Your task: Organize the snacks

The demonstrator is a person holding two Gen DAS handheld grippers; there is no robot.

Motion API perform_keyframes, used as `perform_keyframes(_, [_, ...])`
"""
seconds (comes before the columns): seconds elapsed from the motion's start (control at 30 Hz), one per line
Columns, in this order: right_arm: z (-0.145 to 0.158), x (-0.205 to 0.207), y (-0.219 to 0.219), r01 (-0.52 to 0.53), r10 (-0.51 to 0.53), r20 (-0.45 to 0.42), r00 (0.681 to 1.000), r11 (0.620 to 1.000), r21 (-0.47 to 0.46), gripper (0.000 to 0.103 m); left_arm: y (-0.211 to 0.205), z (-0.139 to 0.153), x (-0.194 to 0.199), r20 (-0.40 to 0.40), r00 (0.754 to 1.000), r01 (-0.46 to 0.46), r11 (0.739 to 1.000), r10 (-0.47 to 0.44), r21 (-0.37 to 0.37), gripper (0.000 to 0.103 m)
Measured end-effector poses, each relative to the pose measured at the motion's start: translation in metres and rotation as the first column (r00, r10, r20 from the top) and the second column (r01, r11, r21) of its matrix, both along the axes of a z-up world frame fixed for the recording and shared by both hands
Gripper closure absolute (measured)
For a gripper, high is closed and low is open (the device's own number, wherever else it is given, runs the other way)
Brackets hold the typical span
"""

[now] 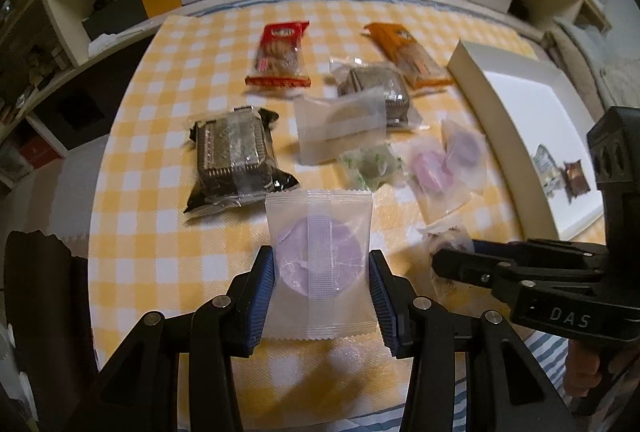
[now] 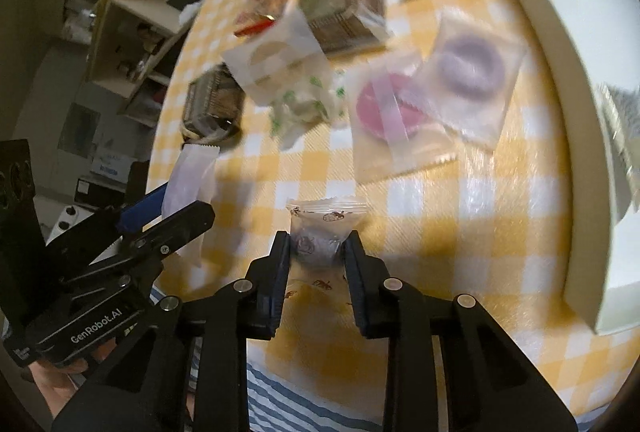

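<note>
yellow-and-white checked cloth covers the desk, with open shelves behind it crowded with boxes and two boxed dolls. my left gripper is clenched on a frosted packet with a pale purple round cake, its blue pads pressing both side edges. my right gripper pinches a small clear-wrapped dark candy with little brown prints on the wrapper, pads pressing its sides. spread further out on the cloth lie a red packet, an orange packet, two dark trays of biscuits in clear wrap, a frosted packet with a beige round cake, a green-printed wrapper and two pink and purple cakes in frosted packets, overlapping each other. a white box sits at the right edge of the desk, with two small wrapped snacks inside it.
</note>
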State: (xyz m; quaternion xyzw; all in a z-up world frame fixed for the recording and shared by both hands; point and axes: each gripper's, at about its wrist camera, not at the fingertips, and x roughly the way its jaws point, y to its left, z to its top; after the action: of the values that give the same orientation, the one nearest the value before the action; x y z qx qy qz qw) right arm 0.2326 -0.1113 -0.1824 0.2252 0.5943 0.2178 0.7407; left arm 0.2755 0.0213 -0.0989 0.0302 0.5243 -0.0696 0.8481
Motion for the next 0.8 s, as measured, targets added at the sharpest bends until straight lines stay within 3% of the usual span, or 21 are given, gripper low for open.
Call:
perform_keyframes(0.3, [0.058,-0.005,-0.009,-0.016,0.038,0.229,0.973,0.995,-0.1,0.076,0.003,0.036,-0.014,0.093,0.994,-0.046,0.998,0.05,-0.044,0.058])
perform_keyframes(0.53, [0.105,-0.007,-0.036,0.014,0.031,0.341,0.94,0.991,-0.13,0.076,-0.007,0.077,-0.036,0.182,0.981,-0.055,0.994,0.071,-0.093,0.058])
perform_keyframes(0.8, [0.145,-0.014,-0.077,0.06,0.02,0.42,0.907,0.983,-0.176,0.076,-0.038,0.115,-0.057,0.257,0.966,0.014,0.991,0.022,-0.134,0.058])
